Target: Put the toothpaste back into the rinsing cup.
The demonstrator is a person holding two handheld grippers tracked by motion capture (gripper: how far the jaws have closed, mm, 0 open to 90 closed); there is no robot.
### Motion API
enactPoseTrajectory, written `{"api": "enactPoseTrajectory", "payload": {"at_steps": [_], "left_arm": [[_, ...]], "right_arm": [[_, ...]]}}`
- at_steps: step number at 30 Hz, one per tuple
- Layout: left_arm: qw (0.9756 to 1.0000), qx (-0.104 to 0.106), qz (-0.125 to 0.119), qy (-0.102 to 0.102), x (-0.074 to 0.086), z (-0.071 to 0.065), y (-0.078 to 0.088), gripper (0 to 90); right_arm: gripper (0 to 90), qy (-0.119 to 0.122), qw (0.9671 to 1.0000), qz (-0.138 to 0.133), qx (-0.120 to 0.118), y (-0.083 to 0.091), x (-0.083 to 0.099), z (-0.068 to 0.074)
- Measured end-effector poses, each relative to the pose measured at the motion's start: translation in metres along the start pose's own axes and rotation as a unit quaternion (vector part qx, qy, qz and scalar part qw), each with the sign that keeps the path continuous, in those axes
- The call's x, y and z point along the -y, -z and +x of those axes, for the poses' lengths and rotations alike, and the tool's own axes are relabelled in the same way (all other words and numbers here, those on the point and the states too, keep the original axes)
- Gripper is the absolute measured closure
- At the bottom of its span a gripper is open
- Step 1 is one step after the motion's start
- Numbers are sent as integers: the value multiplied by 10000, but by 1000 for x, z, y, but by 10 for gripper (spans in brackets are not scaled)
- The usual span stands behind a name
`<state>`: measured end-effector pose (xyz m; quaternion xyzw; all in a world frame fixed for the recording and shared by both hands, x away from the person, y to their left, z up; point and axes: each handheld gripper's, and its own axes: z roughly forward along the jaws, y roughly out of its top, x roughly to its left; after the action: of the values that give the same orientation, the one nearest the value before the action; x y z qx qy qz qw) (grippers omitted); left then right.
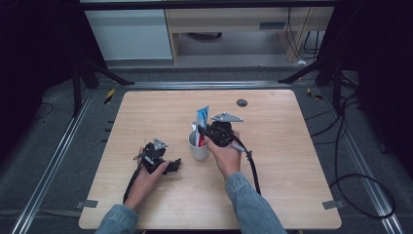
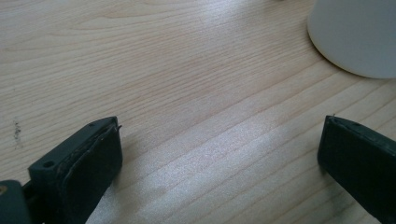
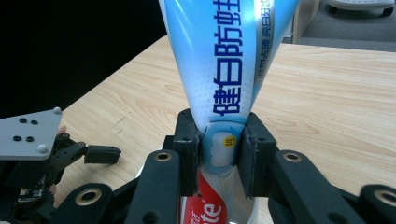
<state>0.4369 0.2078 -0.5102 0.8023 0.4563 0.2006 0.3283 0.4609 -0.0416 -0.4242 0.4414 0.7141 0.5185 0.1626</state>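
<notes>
A white mug [image 1: 198,146] stands near the middle of the wooden tabletop [image 1: 272,161], with a blue-and-white toothpaste tube [image 3: 224,60] upright in it (crimped end up). The right tongs [image 3: 218,158] are clamped on the tube just above the mug. The left tongs [image 2: 219,154] rest spread wide on bare wood, beside the mug, grasping nothing.

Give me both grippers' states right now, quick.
Left gripper: open, holding nothing, low over the table beside the white cup.
Right gripper: shut on the toothpaste tube, which stands in the cup.
</notes>
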Motion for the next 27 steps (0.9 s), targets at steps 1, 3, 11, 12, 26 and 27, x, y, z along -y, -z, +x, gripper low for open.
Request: {"api": "enactPoseTrajectory", "payload": {"at_steps": [1,3,11,12,26,27], "left_arm": [[10000,0,-2,3,0,0,0,0],[10000,1,0,1,0,0,0,0],[10000,0,0,0,0,0,0,0],[10000,1,0,0,0,0,0,0],[10000,1,-1,5,0,0,0,0],[10000,1,-1,5,0,0,0,0]], "right_arm": [[714,-28,10000,6,-20,0,0,-1],[713,-32,10000,10,-39,0,0,-1],[703,-49,10000,9,-55,0,-1,-2],[698,-37,10000,7,-46,0,-1,-2],[662,31,10000,5,10,1,-3,-3],[661,24,10000,1,5,1,-3,-3]]}}
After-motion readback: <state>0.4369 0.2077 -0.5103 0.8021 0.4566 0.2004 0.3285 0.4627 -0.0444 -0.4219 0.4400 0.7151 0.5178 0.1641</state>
